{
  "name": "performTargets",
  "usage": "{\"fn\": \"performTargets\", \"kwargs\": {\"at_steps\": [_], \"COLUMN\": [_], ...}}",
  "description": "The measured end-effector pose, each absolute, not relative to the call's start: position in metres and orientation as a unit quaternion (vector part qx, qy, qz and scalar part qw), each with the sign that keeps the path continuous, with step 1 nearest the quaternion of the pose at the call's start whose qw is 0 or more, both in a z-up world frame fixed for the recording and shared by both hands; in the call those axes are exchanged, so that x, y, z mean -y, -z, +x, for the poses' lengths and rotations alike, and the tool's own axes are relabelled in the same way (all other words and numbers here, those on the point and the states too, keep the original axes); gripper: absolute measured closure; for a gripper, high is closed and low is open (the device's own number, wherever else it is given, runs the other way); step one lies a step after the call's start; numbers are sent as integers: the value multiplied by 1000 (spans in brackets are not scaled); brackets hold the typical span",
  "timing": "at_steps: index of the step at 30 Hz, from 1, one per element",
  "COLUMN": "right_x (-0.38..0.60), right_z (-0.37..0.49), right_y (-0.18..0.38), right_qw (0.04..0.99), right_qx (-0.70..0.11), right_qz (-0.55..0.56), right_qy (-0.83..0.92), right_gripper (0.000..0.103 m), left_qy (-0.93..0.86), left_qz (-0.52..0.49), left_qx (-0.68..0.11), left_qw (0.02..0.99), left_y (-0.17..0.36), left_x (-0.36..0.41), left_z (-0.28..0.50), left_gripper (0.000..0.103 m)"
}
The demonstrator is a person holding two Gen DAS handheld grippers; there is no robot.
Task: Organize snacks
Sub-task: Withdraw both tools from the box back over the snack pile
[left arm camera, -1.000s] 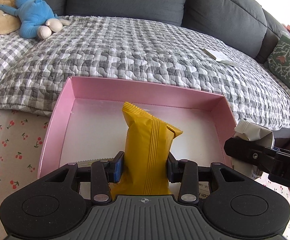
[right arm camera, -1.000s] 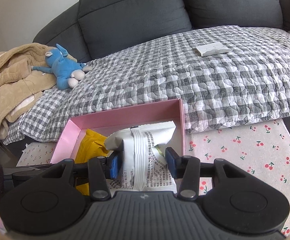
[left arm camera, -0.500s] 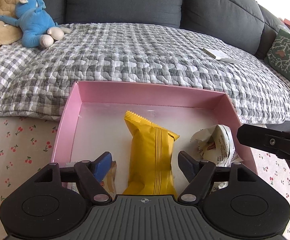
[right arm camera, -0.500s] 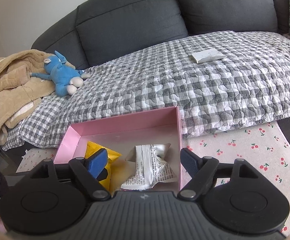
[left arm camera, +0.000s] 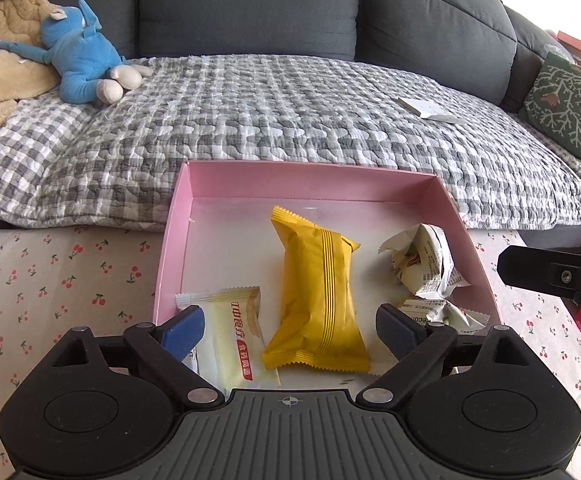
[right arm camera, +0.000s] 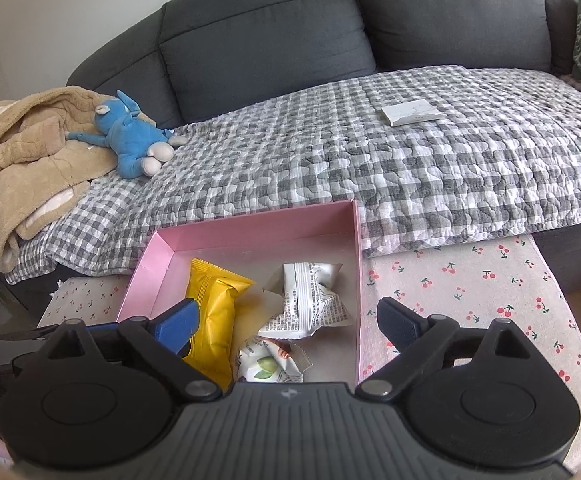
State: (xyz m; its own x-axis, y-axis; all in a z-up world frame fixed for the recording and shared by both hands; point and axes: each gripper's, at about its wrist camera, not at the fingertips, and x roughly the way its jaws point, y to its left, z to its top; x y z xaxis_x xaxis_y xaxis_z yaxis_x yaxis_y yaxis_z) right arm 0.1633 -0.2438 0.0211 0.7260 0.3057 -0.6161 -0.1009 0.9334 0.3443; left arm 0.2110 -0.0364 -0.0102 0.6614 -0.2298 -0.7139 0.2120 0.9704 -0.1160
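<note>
Left wrist view is showing the left tongs (left arm camera: 290, 330) with jaws opening wide and gripping nothing; the yellow snack packet (left arm camera: 317, 292) is lying loose on the floor of the pink box (left arm camera: 170, 240), between the spread fingers but touching neither. Just to its left a pale cream snack packet (left arm camera: 236, 336) is lying flat, partly behind the blue-padded finger. A crumpled white wrapper (left arm camera: 422, 258) is sitting by the box's right wall, with a small printed packet (left arm camera: 438, 314) in front of it.

Right wrist view is showing the right tongs (right arm camera: 286, 320), jaws likewise opening and holding nothing, hanging over the box's near right corner; one finger is standing outside the wall, over the cherry-print table (right arm camera: 470, 280). The crumpled white wrapper is lying free below them.

The box is sitting on the table against the checked quilt (left arm camera: 290, 112) covering the grey sofa (left arm camera: 250, 4), where a blue plush toy (left arm camera: 78, 56) is lying.
</note>
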Motion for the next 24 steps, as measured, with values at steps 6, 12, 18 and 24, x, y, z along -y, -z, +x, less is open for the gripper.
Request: {"fn": "performTargets", "kwargs": {"at_steps": [6,12,18,24], "right_x": [238,230,228,226], "right_z": [145,130,112,94], "right_y": [-31,-35,-36,-29], "right_qw": [919,920,922,919], "right_qx": [-354,-361,-363,-371], "right_qz": [128,104,92,90], "right_qy": [-112,-108,-102,-101], "right_gripper": [3,2,0,0], "left_qy": [133,141,149,156], "left_qz": [-14,-14,-2,24], "left_qx": [-392,-392,-387,-385], "left_qw": [910,909,910,909], "left_y": [4,-1,-5,-2], "left_x": [27,17,9,1], "left_z": [188,165,140,120], "left_gripper": [6,6,5,5]}}
